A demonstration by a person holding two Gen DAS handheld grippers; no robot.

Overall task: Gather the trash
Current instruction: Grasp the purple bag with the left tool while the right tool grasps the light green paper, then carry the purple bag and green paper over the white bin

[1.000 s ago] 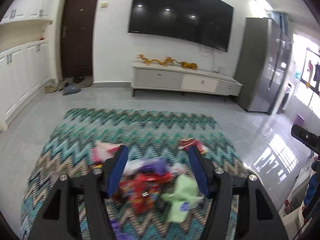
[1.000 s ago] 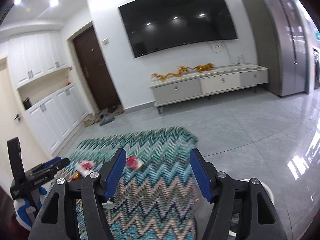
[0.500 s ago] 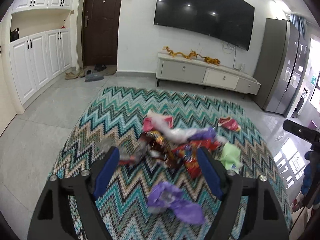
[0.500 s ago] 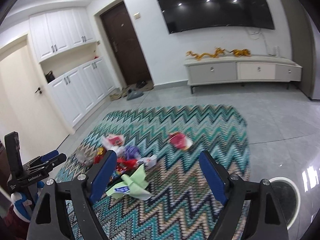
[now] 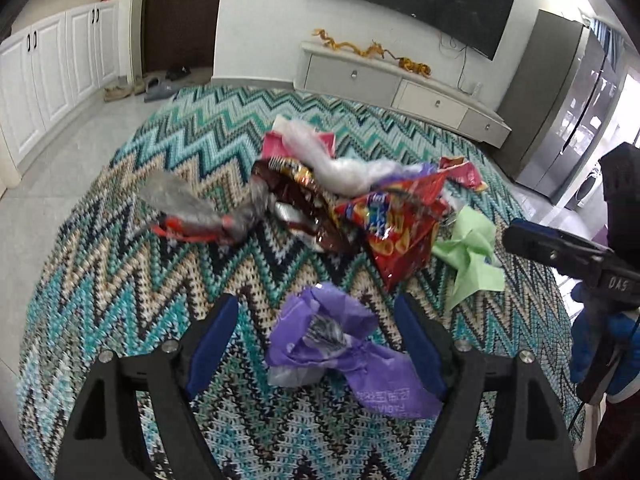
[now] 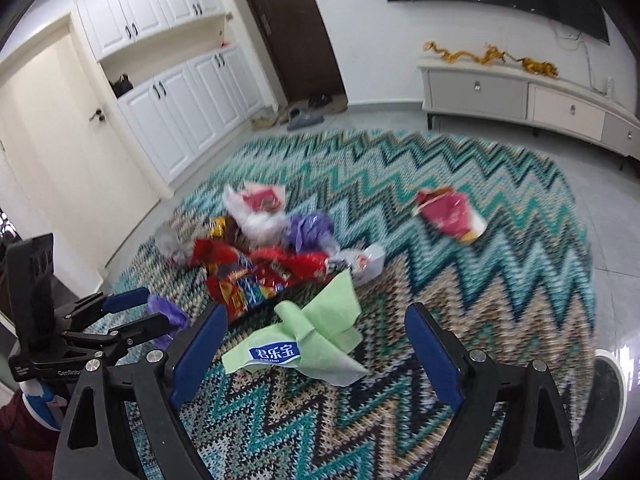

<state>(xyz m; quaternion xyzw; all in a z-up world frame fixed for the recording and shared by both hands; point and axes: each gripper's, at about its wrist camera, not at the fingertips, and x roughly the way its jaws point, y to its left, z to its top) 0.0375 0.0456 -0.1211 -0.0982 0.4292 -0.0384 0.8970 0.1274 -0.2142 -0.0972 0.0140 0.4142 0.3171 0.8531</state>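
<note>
The left gripper [image 5: 316, 336] is pointing forward and downward with its two blue-padded fingers [image 5: 212, 340] spread wide apart, while the right gripper [image 6: 316, 348] is tilting down beside it, its own blue-padded fingers [image 6: 430, 354] likewise standing wide apart and gripping nothing.

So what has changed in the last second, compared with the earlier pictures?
Both grippers tipped down and came closer to the trash. The left gripper now has the purple bag between its open jaws; the right gripper frames the green wrapper. Nothing was taken hold of. The trash lies on the rug as before, and both jaws stayed open.
</note>
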